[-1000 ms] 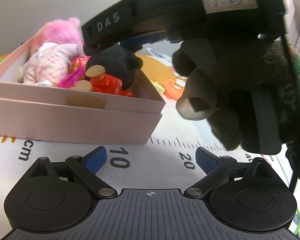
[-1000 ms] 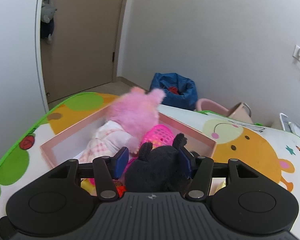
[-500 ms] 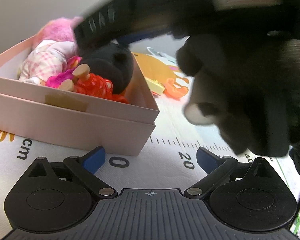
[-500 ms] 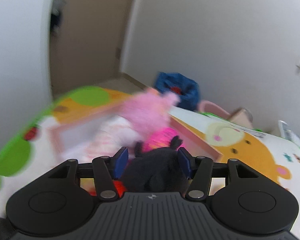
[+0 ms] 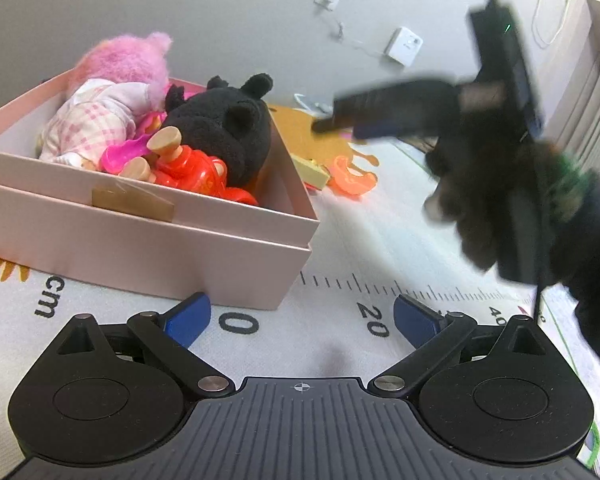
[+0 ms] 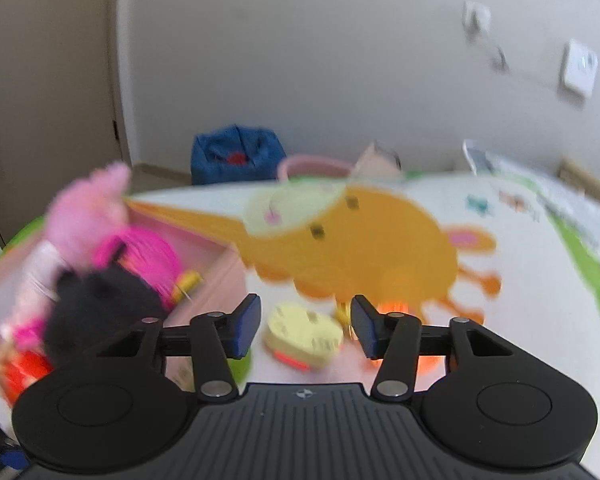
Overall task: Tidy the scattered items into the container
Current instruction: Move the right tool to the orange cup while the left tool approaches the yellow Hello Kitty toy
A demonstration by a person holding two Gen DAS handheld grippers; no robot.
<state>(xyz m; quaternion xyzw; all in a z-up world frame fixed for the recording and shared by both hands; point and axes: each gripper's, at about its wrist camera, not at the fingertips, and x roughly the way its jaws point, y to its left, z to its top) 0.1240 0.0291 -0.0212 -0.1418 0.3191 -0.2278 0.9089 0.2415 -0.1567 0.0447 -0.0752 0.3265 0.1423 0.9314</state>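
Note:
The pink box point(image 5: 148, 236) stands on the play mat at the left. Inside lie a black plush toy point(image 5: 224, 132), a pink-haired doll point(image 5: 108, 112), a red toy point(image 5: 192, 172) and a pink basket point(image 6: 140, 256). My left gripper point(image 5: 300, 316) is open low over the mat, just in front of the box's near corner, with nothing between its fingers. My right gripper point(image 6: 304, 324) is open and empty, blurred by motion, to the right of the box point(image 6: 216, 256) above a yellow toy point(image 6: 304, 336). The black plush point(image 6: 100, 312) shows at its left. An orange toy point(image 5: 350, 178) lies beside the box.
The mat point(image 5: 340, 248) carries a printed ruler and an orange cartoon animal point(image 6: 360, 240). A blue bag point(image 6: 236, 152) and a pink tub point(image 6: 312, 164) stand by the far wall. A gloved hand point(image 5: 500, 184) holds the right gripper at the right of the left wrist view.
My right gripper has let go of the black plush, which now rests in the box, and has swung right and away. The left gripper has barely shifted.

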